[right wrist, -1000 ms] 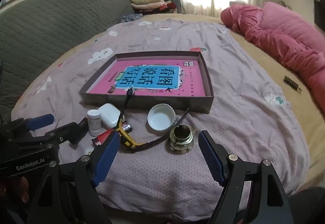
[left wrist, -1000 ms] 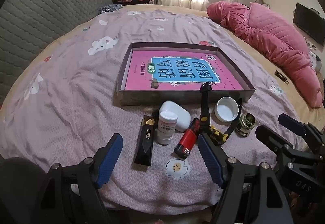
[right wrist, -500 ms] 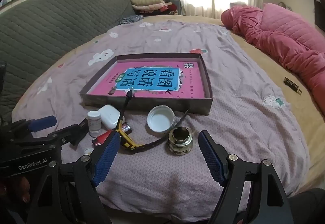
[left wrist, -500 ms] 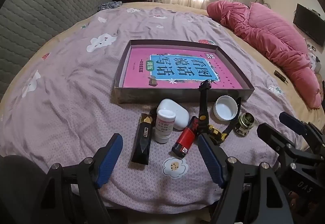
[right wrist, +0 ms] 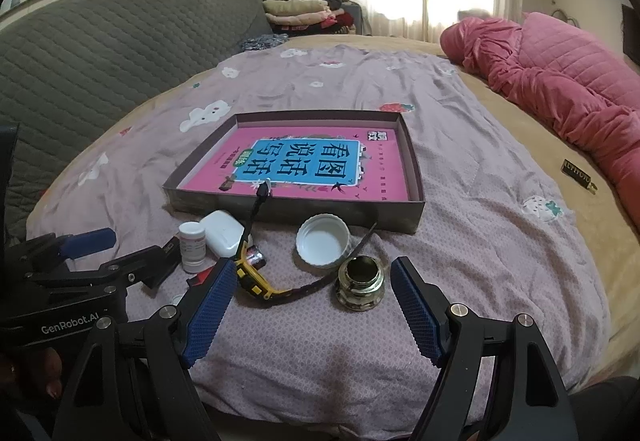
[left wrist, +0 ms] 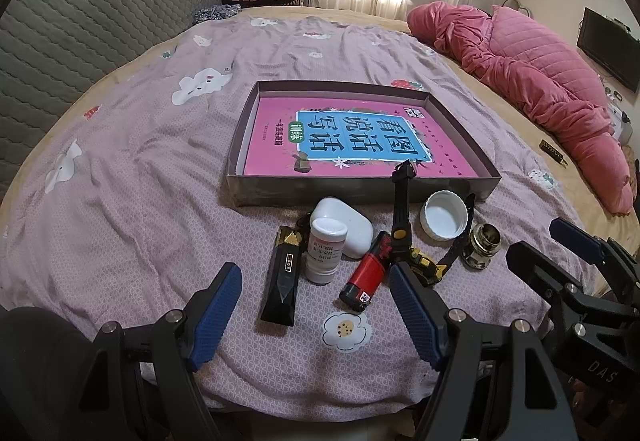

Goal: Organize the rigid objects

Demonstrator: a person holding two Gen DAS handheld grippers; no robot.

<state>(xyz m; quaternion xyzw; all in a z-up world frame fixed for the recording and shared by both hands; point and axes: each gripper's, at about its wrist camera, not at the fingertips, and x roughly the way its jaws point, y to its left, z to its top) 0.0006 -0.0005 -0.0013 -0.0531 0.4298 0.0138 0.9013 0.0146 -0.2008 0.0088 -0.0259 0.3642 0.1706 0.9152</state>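
A shallow brown box (left wrist: 360, 191) (right wrist: 296, 207) with a pink book inside lies on the bed. In front of it lie a black bar (left wrist: 284, 277), a white pill bottle (left wrist: 325, 255) (right wrist: 193, 247), a white case (left wrist: 348, 219) (right wrist: 222, 233), a red-black lighter (left wrist: 366, 273), a yellow-black watch (left wrist: 402, 217) (right wrist: 256, 277), a white lid (left wrist: 444, 215) (right wrist: 323, 245) and a brass fitting (left wrist: 482, 247) (right wrist: 362, 283). My left gripper (left wrist: 314, 315) is open, just short of the bar and lighter. My right gripper (right wrist: 310, 315) is open, just short of the watch and fitting.
The purple patterned sheet (left wrist: 140, 169) covers the bed. A pink quilt (left wrist: 540, 81) lies at the right. A grey padded headboard (left wrist: 80, 21) stands at the left. A small dark bar (right wrist: 576, 171) lies on the tan sheet at right.
Both grippers have drawn back and risen slightly, so the objects sit a little farther off. Nothing on the bed has moved.
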